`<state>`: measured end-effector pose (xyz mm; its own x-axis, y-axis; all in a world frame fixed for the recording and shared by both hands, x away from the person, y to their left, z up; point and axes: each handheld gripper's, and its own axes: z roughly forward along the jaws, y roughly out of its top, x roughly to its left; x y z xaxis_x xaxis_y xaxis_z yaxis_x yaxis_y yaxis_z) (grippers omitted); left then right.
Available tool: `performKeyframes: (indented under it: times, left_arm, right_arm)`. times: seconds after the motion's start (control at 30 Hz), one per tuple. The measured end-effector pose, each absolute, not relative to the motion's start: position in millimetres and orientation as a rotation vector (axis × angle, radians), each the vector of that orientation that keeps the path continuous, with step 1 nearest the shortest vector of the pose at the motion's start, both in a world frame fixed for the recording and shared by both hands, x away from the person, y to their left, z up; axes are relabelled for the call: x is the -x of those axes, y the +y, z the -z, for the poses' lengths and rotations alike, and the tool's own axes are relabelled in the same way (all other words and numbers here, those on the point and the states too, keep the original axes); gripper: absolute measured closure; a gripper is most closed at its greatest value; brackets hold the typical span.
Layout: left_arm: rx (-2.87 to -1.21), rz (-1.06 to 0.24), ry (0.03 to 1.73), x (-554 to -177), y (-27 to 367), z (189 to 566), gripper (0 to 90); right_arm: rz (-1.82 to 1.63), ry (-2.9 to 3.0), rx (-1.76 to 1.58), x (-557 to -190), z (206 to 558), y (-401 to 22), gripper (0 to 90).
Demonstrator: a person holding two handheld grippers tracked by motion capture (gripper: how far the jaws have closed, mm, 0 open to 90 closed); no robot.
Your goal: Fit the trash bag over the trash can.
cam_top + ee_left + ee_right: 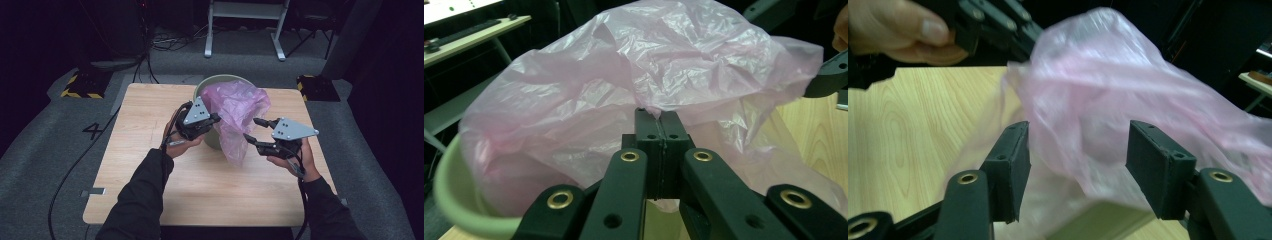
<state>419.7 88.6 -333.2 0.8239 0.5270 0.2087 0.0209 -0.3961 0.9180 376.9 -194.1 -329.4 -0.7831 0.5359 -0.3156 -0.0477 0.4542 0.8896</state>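
**At the far edge of the desk: left tool pinches the pink bag, right tool stands apart**

On the wooden desk point(150, 165), near its far edge, stands a pale green bin point(212, 82) with a thin pink plastic bag point(235, 107) billowing out of its mouth. The bag rises above the rim and spills over the bin's near side, a loose flap hanging down towards the desk top.

The left tool point(216, 118) sits against the bag's left flank, just beside the bin's near wall, held by the person's left hand point(180, 145). In the left gripper view its jaws are pressed together, with a crumpled fold of the pink film point(649, 75) caught between the pad tips; the green rim point(454, 200) curves past at the lower left of that view.

The right tool point(252, 129) is on the bag's right side, in the person's right hand point(295, 160), pointing left towards the hanging flap. In the right gripper view its jaws stand well apart. The blurred pink film point(1098, 100) lies across the gap between them, but neither pad point(1010, 170) presses on it. Whether the film brushes a pad cannot be told through the blur. A corner of the green bin point(1098, 220) shows below the gap.

Both dark sleeves come in from the near side of the desk.
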Motion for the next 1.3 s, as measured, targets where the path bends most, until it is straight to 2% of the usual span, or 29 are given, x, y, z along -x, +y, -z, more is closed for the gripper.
performKeyframes:
  times: [0.3, 0.43, 0.47, 0.53, 0.57, 0.6, 0.73, 0.8, 0.97, 1.0, 1.03, 1.07, 1.13, 1.2, 1.3]
  left_arm:
    - [-1.864, -0.511, 0.451, -425, 105, 334, 89.7]
    - [-1.855, -0.507, 0.460, -426, 107, 334, 89.7]
    - [-1.854, -0.503, 0.460, -427, 107, 334, 89.7]
    - [-1.843, -0.494, 0.464, -427, 109, 334, 89.7]
    - [-1.843, -0.496, 0.468, -427, 109, 334, 89.7]
    - [-1.847, -0.501, 0.470, -427, 110, 334, 89.7]
    - [-1.849, -0.514, 0.488, -428, 114, 334, 89.7]
    - [-1.845, -0.519, 0.503, -430, 118, 334, 89.7]
    - [-1.824, -0.512, 0.547, -436, 129, 336, 89.7]
    - [-1.826, -0.513, 0.548, -437, 130, 336, 89.7]
    - [-1.820, -0.506, 0.549, -437, 130, 336, 89.7]
    - [-1.817, -0.500, 0.552, -438, 130, 337, 89.7]
    - [-1.825, -0.505, 0.551, -439, 128, 337, 89.7]
    - [-1.833, -0.503, 0.550, -439, 126, 337, 89.7]
    - [-1.841, -0.507, 0.547, -439, 124, 337, 89.7]
  right_arm:
    - [-1.221, 2.133, -0.432, -385, 341, -195, 39.1]
    - [-1.200, 2.121, -0.408, -388, 346, -187, 42.8]
    - [-1.177, 2.109, -0.395, -389, 347, -184, 48.8]
    - [-1.166, 2.095, -0.375, -390, 349, -180, 52.8]
    - [-1.156, 2.091, -0.370, -389, 350, -178, 58.0]
    - [-1.142, 2.083, -0.349, -389, 351, -176, 67.9]
    - [-1.111, 2.077, -0.332, -386, 351, -176, 86.6]
    - [-1.102, 2.077, -0.351, -387, 349, -180, 90.0]
    - [-1.116, 2.070, -0.424, -391, 348, -196, 90.0]
    - [-1.113, 2.066, -0.428, -391, 349, -197, 89.5]
    - [-1.125, 2.065, -0.419, -390, 349, -198, 80.3]
    - [-1.151, 2.063, -0.399, -390, 350, -198, 65.7]
    - [-1.159, 2.079, -0.364, -387, 352, -192, 53.2]
    - [-1.150, 2.084, -0.327, -384, 353, -184, 46.0]
    - [-1.178, 2.091, -0.281, -382, 354, -175, 41.9]
